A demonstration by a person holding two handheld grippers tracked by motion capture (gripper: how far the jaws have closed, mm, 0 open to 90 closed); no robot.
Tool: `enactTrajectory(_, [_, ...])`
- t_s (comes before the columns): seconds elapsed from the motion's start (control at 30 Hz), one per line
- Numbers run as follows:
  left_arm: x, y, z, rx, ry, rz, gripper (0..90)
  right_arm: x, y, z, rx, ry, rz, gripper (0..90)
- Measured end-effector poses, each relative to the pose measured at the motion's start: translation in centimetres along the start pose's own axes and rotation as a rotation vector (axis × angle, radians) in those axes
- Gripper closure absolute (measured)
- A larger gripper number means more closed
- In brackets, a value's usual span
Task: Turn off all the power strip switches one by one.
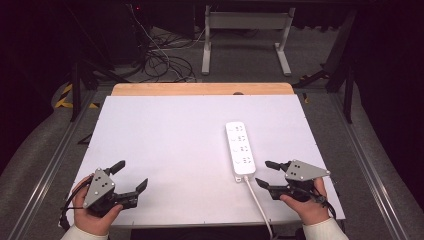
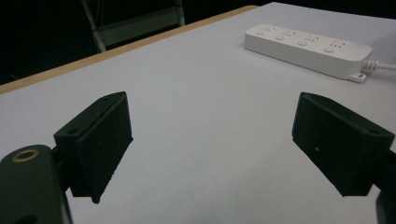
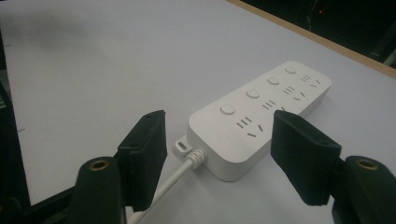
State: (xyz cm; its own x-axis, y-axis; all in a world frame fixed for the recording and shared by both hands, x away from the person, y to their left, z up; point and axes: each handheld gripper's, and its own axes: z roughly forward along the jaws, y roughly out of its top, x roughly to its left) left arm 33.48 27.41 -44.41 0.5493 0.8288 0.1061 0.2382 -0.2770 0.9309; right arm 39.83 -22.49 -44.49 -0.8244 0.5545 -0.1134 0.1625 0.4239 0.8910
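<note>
A white power strip (image 1: 239,149) with several sockets and round buttons lies right of the middle of the white table (image 1: 165,140), its cord (image 1: 259,202) running off the near edge. My right gripper (image 1: 265,173) hovers just behind the strip's cord end, jaws open, nothing between them; in the right gripper view the strip (image 3: 261,116) lies just ahead of the gripper (image 3: 219,154). At the near left corner my left gripper (image 1: 129,175) stands open over bare tabletop. In the left gripper view, the gripper (image 2: 212,144) is wide and empty, with the strip (image 2: 308,49) far off to the upper right.
The table has a wooden strip (image 1: 200,89) along its far edge. Beyond it stand a white metal frame (image 1: 245,35) and loose cables (image 1: 160,60) on the floor. Metal rails (image 1: 55,165) run along both sides of the table.
</note>
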Motion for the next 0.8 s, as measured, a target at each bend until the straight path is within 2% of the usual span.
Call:
enactTrajectory(0.17, [-0.1, 0.0, 0.0, 0.004, 0.013, 0.016, 13.1, -0.1, 0.0, -0.1, 0.009, -0.002, -0.011, 41.2])
enactTrajectory(0.33, [0.0, 0.0, -0.1, 0.003, 0.014, 0.019, 13.1, 0.0, 0.1, -0.1, 0.000, 0.002, -0.015, 41.1])
enactTrajectory(0.63, [-0.1, 0.0, 0.0, 0.008, 0.020, 0.037, 13.1, -0.5, 0.6, 0.1, 0.014, 0.004, -0.003, 38.4])
enactTrajectory(0.8, [-0.1, 0.0, -0.1, 0.007, 0.018, 0.022, 13.2, -0.8, 1.3, 0.3, 0.018, 0.006, 0.006, 38.5])
